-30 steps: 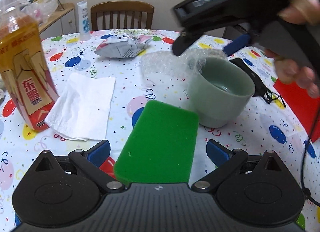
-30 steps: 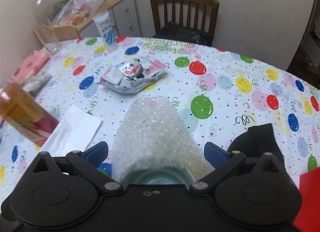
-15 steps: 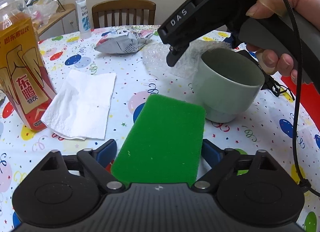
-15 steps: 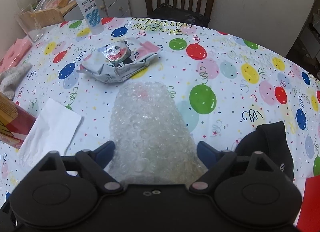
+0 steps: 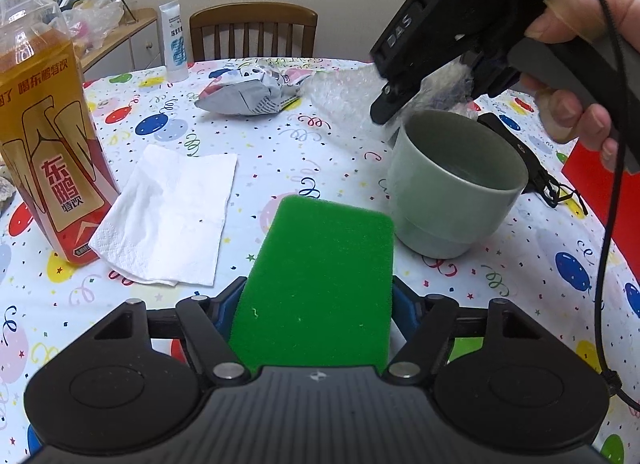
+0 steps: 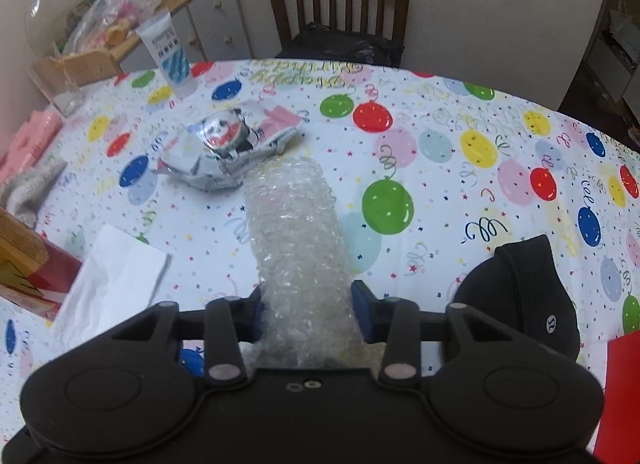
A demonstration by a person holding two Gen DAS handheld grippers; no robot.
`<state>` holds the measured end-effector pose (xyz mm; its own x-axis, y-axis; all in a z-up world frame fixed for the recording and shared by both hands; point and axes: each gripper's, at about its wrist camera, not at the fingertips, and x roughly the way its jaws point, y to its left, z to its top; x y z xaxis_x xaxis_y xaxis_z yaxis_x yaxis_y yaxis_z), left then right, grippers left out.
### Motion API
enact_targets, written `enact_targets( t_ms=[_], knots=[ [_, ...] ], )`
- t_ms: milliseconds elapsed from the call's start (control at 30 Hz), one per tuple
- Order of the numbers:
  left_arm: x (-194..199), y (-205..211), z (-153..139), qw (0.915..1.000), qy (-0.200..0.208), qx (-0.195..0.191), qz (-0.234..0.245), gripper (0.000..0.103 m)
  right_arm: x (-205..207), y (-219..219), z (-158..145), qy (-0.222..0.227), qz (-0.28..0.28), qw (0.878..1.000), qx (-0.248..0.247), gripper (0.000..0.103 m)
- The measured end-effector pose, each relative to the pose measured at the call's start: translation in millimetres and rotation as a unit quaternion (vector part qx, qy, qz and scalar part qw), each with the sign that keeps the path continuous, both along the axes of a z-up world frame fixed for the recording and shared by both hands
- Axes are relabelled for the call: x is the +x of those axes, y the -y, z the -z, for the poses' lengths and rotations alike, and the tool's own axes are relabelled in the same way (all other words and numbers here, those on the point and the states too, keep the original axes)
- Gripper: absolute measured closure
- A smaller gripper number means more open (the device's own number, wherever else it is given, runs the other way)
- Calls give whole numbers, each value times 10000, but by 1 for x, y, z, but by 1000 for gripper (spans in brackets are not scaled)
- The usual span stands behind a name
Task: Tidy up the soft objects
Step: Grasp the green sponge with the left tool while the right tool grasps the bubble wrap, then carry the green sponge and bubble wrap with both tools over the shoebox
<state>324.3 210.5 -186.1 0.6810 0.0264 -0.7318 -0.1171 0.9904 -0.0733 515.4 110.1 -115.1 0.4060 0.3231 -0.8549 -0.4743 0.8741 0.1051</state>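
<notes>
Sponge, flat and bright green with rounded corners and a fine scratchy nap, lies on the table between the fingers of the left gripper, whose jaws are closing with the blue pads at its long edges; I cannot tell whether they press yet. Bubble wrap, a clear crinkled roll of little blisters, sits pinched between the blue pads of the right gripper, whose jaws are closing too, its far end reaching toward the crumpled foil snack bag. Both things give under pressure, so my worry is a squashed, shallow hold: the sponge could bow or slip out at the edge when lifted, and the slick wrap could slide through or unroll. The grey-green cup stands just beside the sponge's far corner, directly under the right gripper in the left view, smooth and hard; a careless swing could knock it. The tall plastic drink bottle stands touching the thin white tissue, which any draught or brush could drag. A black cloth mask with thin straps lies near the right gripper and might snag.
</notes>
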Motion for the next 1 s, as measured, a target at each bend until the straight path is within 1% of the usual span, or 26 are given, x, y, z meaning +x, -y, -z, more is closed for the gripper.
enact_targets(
  t_ms=[133,267,433,667,1000],
  knots=[
    [0,-2,-3,10000,15,-85,-46,31,-5,4,-14,162,-9,9997,164,81],
    [-1,-3,-9,9998,73,-122,-106,31,-6,12,-28,308,37,9989,364,86],
    [-2,-3,-20,9997,128,-147,-137,31,-12,24,-46,378,97,9974,598,89],
    [-5,2,-49,9993,275,-206,-128,31,-35,46,-71,423,72,9956,831,89],
    [-14,24,-97,9988,457,-139,52,31,-72,101,-109,578,213,9901,1259,89]
  ],
)
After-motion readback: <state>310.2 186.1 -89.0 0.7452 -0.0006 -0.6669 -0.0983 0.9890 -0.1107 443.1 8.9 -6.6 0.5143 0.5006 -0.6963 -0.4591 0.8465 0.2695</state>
